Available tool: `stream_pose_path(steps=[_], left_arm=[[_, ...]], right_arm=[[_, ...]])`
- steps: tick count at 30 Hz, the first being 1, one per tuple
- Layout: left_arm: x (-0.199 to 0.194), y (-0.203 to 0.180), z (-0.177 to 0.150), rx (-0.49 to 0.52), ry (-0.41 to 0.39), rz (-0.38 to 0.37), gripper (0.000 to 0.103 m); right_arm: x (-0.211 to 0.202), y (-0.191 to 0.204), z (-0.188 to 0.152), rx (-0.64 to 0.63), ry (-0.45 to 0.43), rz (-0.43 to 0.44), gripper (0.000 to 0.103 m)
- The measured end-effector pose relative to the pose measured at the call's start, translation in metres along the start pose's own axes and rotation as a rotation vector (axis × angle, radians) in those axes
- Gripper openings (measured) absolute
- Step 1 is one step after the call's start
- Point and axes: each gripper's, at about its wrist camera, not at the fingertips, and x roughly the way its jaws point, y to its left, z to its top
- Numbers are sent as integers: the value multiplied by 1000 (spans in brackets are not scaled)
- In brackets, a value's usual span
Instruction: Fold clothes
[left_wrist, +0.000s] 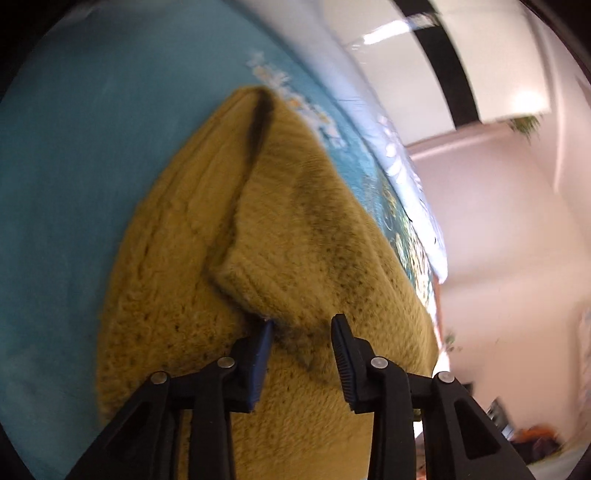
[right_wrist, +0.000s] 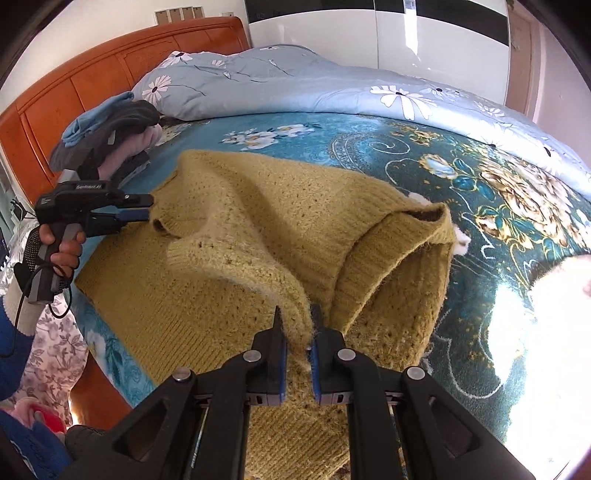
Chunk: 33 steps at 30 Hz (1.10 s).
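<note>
the mustard-yellow chunky knit sweater (right_wrist: 258, 206) is lying on the bed's teal floral blanket (right_wrist: 461, 177), only partly folded, one ribbed sleeve lying across the body. the right tool (right_wrist: 296, 325) is pinching a fuzzy knit fold; the left tool (left_wrist: 301, 325) is standing spread over the knit (gripping nothing). squaring up is remaining.

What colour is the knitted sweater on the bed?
Mustard yellow sweater, shown best in the right wrist view.
</note>
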Motion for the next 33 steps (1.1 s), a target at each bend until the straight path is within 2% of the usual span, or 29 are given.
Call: stream_pose_path(steps=[5,6,7,10,16,18,19,22,25,28,33], left_arm=[[2,5,-1,-86,-24,-19,34],[1,4,-2,-92,-34,-9,28],[0,3,-4,-97,-45,1,11],[-10,-2,-8,-110,-85,-9,10],[-81,-27,-28,-18,-197,-104,10],[-99,-25,-39,-3,-210,-129,10],[-105,-22,-48,6,-208,-134,10],[-108,-5,-76,15,-173,-75,10],[-104,21,-100,-27,-149,-52,10],[-102,31,-109,-55,-130,-53,10],[-103,31,-118,-28,-135,-44,10]], right_arm=[[2,0,1,9,3,-1,11],[3,0,1,13,3,0,11],[3,0,1,17,3,1,11],[0,-2,2,29,-8,4,11],[-23,3,5,18,-76,0,11],[-34,7,4,0,-104,0,11],[-38,10,1,-13,-111,1,11],[-40,16,-12,-44,-95,-2,11],[-31,17,-28,-46,-55,-9,11],[-22,12,-43,-26,-24,0,11],[-23,6,-50,-10,-22,-2,11]])
